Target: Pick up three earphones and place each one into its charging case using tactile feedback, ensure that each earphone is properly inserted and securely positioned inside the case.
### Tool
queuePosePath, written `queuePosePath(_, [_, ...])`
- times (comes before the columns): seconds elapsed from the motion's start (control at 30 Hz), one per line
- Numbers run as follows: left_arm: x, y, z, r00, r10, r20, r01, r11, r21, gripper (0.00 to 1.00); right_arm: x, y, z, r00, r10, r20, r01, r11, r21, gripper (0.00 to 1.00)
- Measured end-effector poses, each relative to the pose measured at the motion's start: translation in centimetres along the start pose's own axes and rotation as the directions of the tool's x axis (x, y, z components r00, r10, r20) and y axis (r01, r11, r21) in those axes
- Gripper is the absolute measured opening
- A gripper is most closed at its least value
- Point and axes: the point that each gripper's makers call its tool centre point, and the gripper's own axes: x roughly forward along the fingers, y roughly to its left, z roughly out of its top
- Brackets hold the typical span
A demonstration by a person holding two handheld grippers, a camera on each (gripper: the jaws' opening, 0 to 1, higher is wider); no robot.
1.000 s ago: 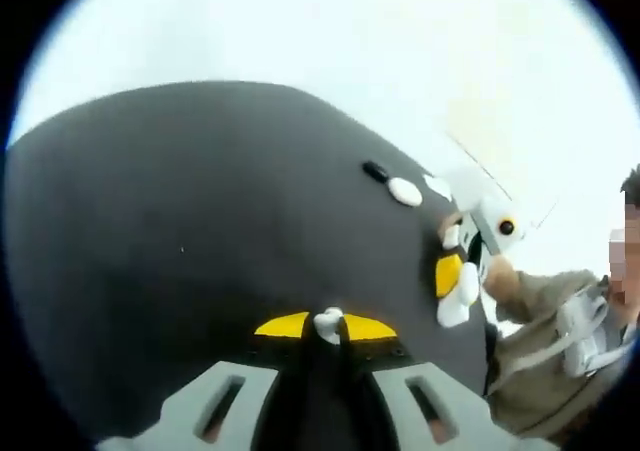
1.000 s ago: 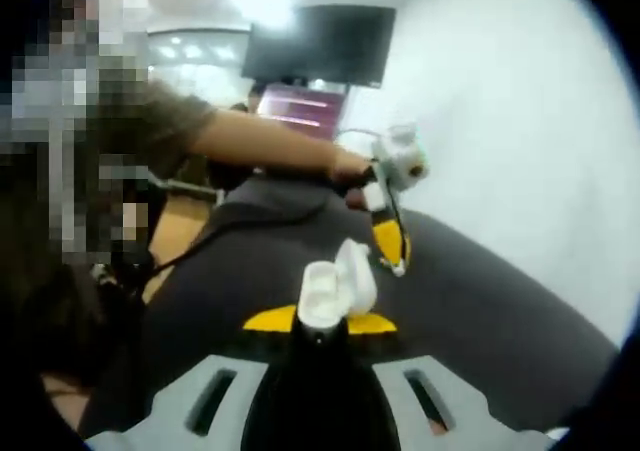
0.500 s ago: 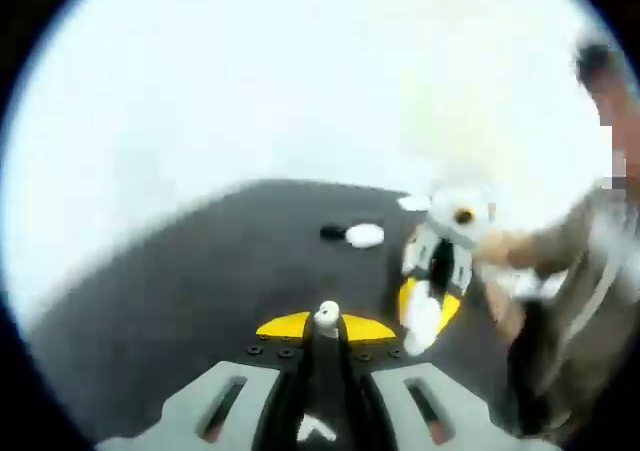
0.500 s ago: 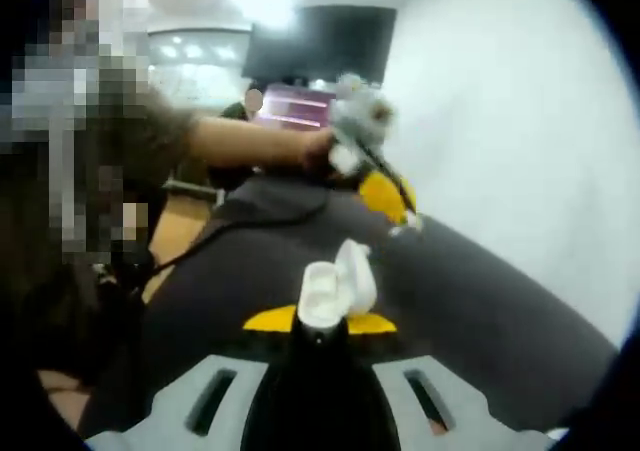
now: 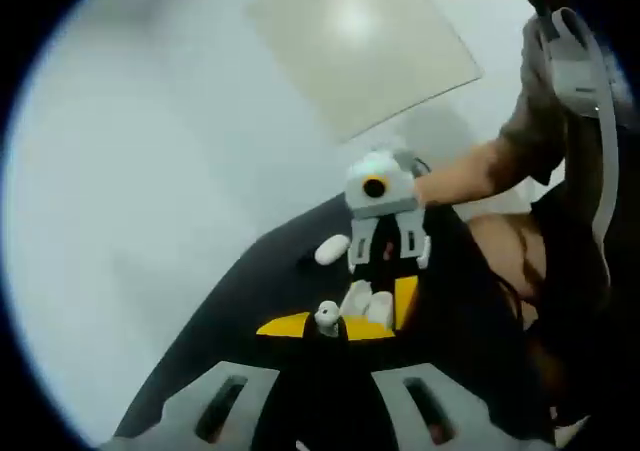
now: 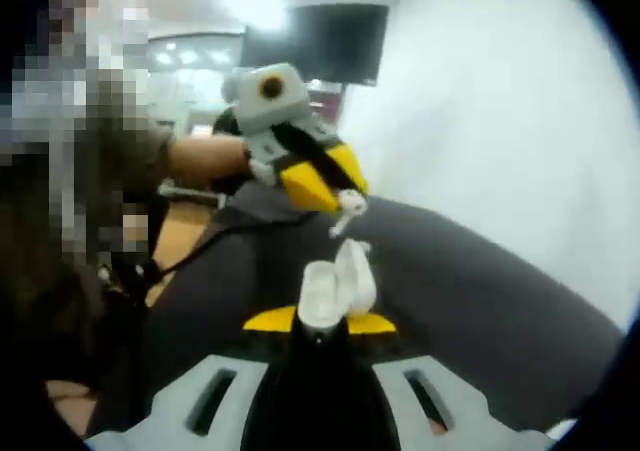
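Note:
My left gripper (image 5: pixel 327 324) is shut on a small white earphone (image 5: pixel 327 316) held between its yellow tips. In the right gripper view that left gripper (image 6: pixel 343 197) comes in from the upper left, and the earphone (image 6: pixel 348 209) hangs just above the open case. My right gripper (image 6: pixel 320 323) is shut on a white charging case (image 6: pixel 335 283) whose lid stands open. In the left gripper view the right gripper (image 5: pixel 386 306) holds that case (image 5: pixel 360 299) right behind my left tips.
A dark table (image 6: pixel 480 311) lies under both grippers. A white oval object (image 5: pixel 332 249) rests on the table (image 5: pixel 250 301) beyond the case. A person's arm (image 5: pixel 470 176) reaches in from the right. A black screen (image 6: pixel 315 41) hangs on the far wall.
The left gripper with the earphone has travelled toward the right gripper's case and now hovers just over its open mouth. The case has stayed in the right jaws.

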Motion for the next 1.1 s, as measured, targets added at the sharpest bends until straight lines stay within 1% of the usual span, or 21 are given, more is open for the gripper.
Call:
queuePosePath(0.03, [0.2, 0.0, -0.1, 1.000, 0.001, -0.007, -0.001, 1.000, 0.026, 0.08, 0.0, -0.1, 0.0, 1.000, 0.004, 0.001, -0.004, 1.000, 0.009, 0.18])
queuePosePath(0.07, [0.5, -0.2, -0.4, 1.000, -0.006, -0.027, 0.007, 0.998, 0.061, 0.08, 0.0, -0.2, 0.0, 1.000, 0.009, 0.001, -0.009, 1.000, 0.025, 0.18])
queuePosePath(0.1, [0.7, -0.6, -0.7, 0.998, -0.024, -0.057, 0.030, 0.995, 0.095, 0.08, 0.0, -0.2, -0.1, 1.000, 0.012, 0.001, -0.012, 0.999, 0.040, 0.18])
queuePosePath(0.2, [1.3, -1.2, -1.0, 0.994, -0.060, -0.094, 0.074, 0.984, 0.160, 0.08, 0.0, -0.3, -0.2, 1.000, 0.017, 0.001, -0.017, 0.998, 0.057, 0.18])
queuePosePath(0.23, [1.4, -1.2, -1.0, 0.994, -0.053, -0.091, 0.067, 0.985, 0.159, 0.08, 0.1, -0.2, -0.2, 1.000, 0.018, 0.002, -0.018, 0.998, 0.056, 0.18])
queuePosePath(0.27, [1.6, -1.1, -1.0, 0.994, -0.047, -0.102, 0.065, 0.982, 0.180, 0.08, 0.1, -0.2, -0.2, 1.000, 0.017, 0.002, -0.017, 0.999, 0.051, 0.18])
queuePosePath(0.3, [1.5, -1.1, -1.2, 0.991, -0.044, -0.126, 0.072, 0.972, 0.225, 0.08, 0.1, -0.2, -0.3, 1.000, 0.016, 0.002, -0.016, 0.999, 0.042, 0.18])
queuePosePath(0.33, [1.7, -1.4, -1.0, 0.991, -0.046, -0.128, 0.077, 0.966, 0.247, 0.08, 0.1, -0.2, -0.3, 1.000, 0.016, 0.003, -0.016, 0.999, 0.037, 0.18])
queuePosePath(0.43, [1.9, -2.3, -0.8, 0.988, -0.072, -0.139, 0.107, 0.960, 0.260, 0.08, 0.1, -0.1, -0.3, 1.000, 0.018, 0.004, -0.019, 0.999, 0.033, 0.18])
queuePosePath(0.47, [1.9, -2.5, -0.8, 0.986, -0.074, -0.147, 0.113, 0.954, 0.277, 0.08, 0.0, -0.1, -0.3, 1.000, 0.019, 0.005, -0.019, 0.999, 0.033, 0.18])
queuePosePath(0.57, [2.0, -2.9, -1.2, 0.980, -0.076, -0.185, 0.131, 0.943, 0.307, 0.08, 0.0, -0.1, -0.4, 1.000, 0.020, 0.006, -0.020, 0.999, 0.032, 0.18])
queuePosePath(0.67, [2.1, -3.0, -1.3, 0.977, -0.084, -0.195, 0.143, 0.939, 0.312, 0.08, 0.0, -0.1, -0.4, 1.000, 0.020, 0.008, -0.020, 0.999, 0.029, 0.18])
queuePosePath(0.77, [2.3, -3.4, -1.3, 0.972, -0.107, -0.208, 0.166, 0.942, 0.291, 0.08, -0.1, -0.1, -0.3, 1.000, 0.019, 0.008, -0.019, 1.000, 0.023, 0.18])
queuePosePath(0.87, [2.4, -3.4, -1.1, 0.973, -0.106, -0.205, 0.164, 0.942, 0.291, 0.08, -0.1, -0.1, -0.3, 1.000, 0.019, 0.008, -0.019, 1.000, 0.023, 0.18])
queuePosePath(0.97, [2.2, -2.9, -1.0, 0.976, -0.096, -0.195, 0.148, 0.951, 0.273, 0.09, -0.1, -0.1, -0.3, 1.000, 0.018, 0.008, -0.019, 1.000, 0.024, 0.18])
queuePosePath(1.03, [2.0, -3.4, -1.0, 0.975, -0.133, -0.177, 0.171, 0.961, 0.217, 0.10, -0.1, -0.1, -0.3, 1.000, 0.018, 0.009, -0.018, 1.000, 0.023, 0.18])
queuePosePath(1.1, [1.8, -3.5, -1.2, 0.974, -0.140, -0.177, 0.176, 0.962, 0.210, 0.08, -0.1, -0.1, -0.3, 1.000, 0.016, 0.009, -0.016, 1.000, 0.021, 0.18])
